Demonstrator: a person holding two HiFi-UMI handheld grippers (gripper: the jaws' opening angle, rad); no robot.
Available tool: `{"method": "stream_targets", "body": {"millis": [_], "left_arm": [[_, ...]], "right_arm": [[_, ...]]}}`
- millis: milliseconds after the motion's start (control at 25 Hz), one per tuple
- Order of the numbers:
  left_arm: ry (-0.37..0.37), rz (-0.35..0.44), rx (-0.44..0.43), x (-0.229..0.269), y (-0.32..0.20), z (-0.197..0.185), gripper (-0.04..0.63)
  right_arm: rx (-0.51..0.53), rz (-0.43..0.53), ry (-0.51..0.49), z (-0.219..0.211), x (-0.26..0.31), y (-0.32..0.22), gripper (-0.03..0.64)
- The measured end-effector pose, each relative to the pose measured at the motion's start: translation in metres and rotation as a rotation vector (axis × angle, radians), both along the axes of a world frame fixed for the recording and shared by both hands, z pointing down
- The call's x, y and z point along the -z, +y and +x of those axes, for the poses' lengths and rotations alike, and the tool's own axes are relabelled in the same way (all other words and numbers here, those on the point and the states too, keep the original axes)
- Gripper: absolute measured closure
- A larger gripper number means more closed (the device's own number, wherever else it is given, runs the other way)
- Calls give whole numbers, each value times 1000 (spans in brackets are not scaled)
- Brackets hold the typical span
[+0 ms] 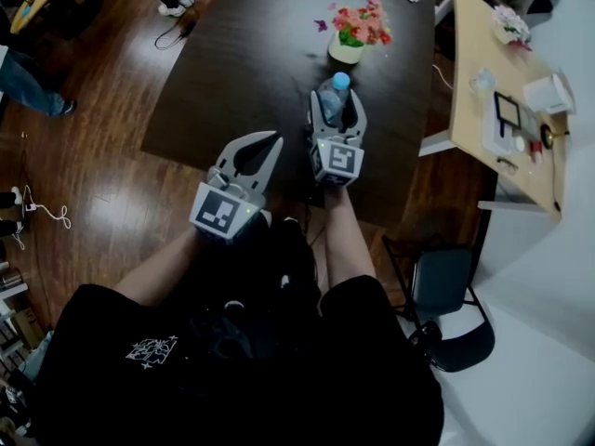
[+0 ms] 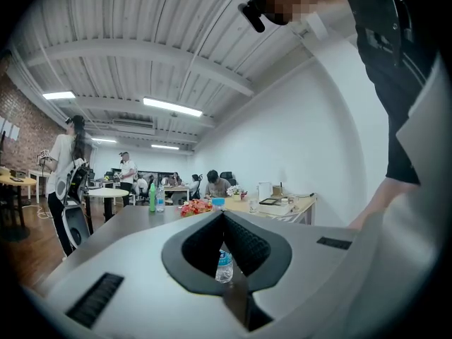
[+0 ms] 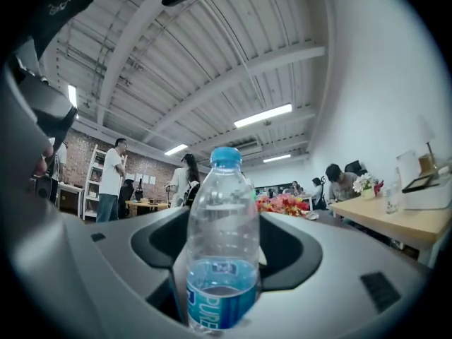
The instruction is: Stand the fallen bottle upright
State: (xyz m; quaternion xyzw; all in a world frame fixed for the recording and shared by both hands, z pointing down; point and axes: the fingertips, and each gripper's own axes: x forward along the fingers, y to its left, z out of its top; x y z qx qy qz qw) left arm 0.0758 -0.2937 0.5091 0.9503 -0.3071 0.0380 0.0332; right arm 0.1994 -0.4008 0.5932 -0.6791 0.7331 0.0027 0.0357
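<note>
A clear water bottle [image 1: 331, 100] with a blue cap stands upright on the dark table [image 1: 242, 54], just in front of the flower pot. My right gripper [image 1: 338, 110] is shut on the bottle, one jaw on each side of its body. In the right gripper view the bottle [image 3: 221, 246] fills the space between the jaws of the right gripper [image 3: 224, 221], blue label low down. My left gripper [image 1: 277, 139] hovers to the left, shut and holding nothing. Through the gap behind the tips of the left gripper [image 2: 223, 216], the left gripper view shows the bottle [image 2: 224, 263] small and upright.
A pot of pink and red flowers [image 1: 356, 31] stands just beyond the bottle. A light wooden desk [image 1: 493, 110] with devices is at the right, a dark chair [image 1: 446, 295] below it. Cables lie on the wooden floor [image 1: 56, 214] at the left. Several people are in the background.
</note>
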Motion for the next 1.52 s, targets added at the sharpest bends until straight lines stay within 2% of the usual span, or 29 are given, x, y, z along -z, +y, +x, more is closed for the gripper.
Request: {"method": "stream_targets", "body": {"millis": [240,600,920,1000,1040,1120,1400,1520], "left_arm": [[5,2,-4,-1,4,-6,603],[3,20,-5,-1,6,-6,603],[-28,31,3,6,10,-8,603],[-39,48,20,9,2,-4,603],[-36,52,27,12,-4,-1,603],[-19,55,36,22,-14,5,603],[52,89,20,52,-26,25,603],[63,117,6,60,-26,35,603]], "right_arm": [[-5,-37,36,-6,-17,9,273],[21,-1,35,-10,-17,26,253],[11,-28,75,-12,3,47,259],[1,-41,71,-10,16,56,301],[-8,-42,71,-8,23,60,348],[-19,-44,76,-8,39,69,379],[-60,-52,44,-9,97,102,598],[-71,-45,51,-11,113,109,615]]}}
